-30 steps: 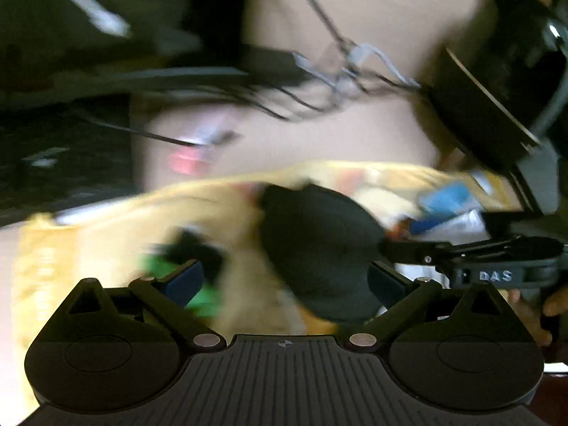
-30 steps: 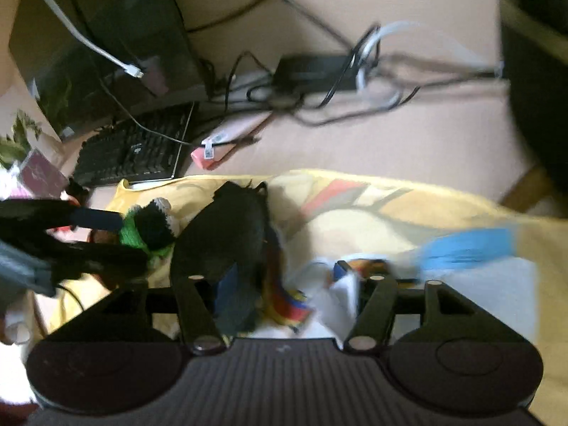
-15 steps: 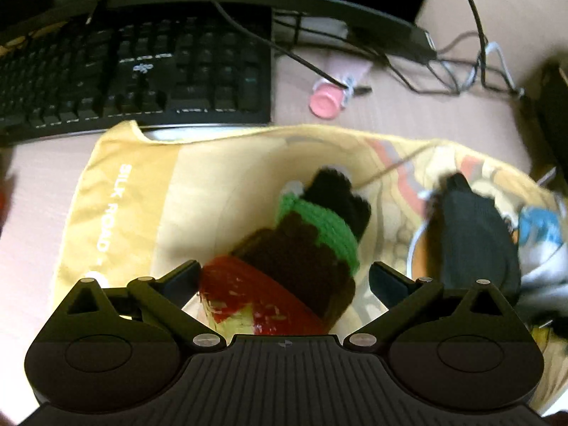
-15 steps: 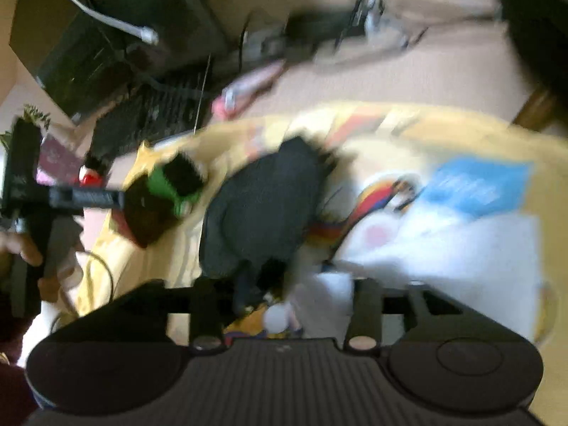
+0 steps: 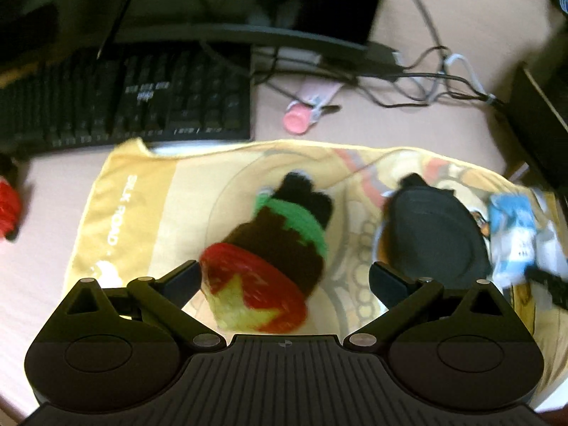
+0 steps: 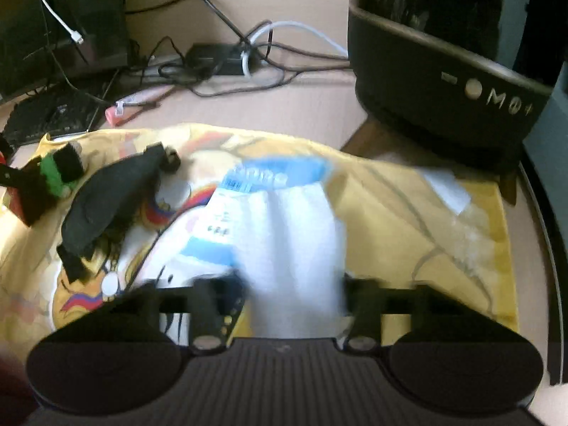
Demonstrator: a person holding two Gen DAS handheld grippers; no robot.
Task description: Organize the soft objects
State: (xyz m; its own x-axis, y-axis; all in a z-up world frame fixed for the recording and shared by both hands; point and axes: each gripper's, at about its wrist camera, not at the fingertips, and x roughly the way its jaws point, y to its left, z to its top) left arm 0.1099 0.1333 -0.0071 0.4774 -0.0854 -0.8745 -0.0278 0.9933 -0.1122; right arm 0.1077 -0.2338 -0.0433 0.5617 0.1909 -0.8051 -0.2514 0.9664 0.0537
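Left gripper [image 5: 284, 278] spread wide around knitted toy [image 5: 275, 248] on yellow cloth [image 5: 142, 206], left pad touching. Right gripper [image 6: 294, 298] closing, white sock [image 6: 294, 248] between blurred fingers; grip unclear. Black pouch [image 5: 436, 234] beside toy.

A pale desk [image 5: 408, 131] filled both views. A black keyboard [image 5: 124, 106] lay upper left, tangled cables [image 6: 227, 67] ran across the top, and a dark rounded appliance [image 6: 443, 81] stood upper right.
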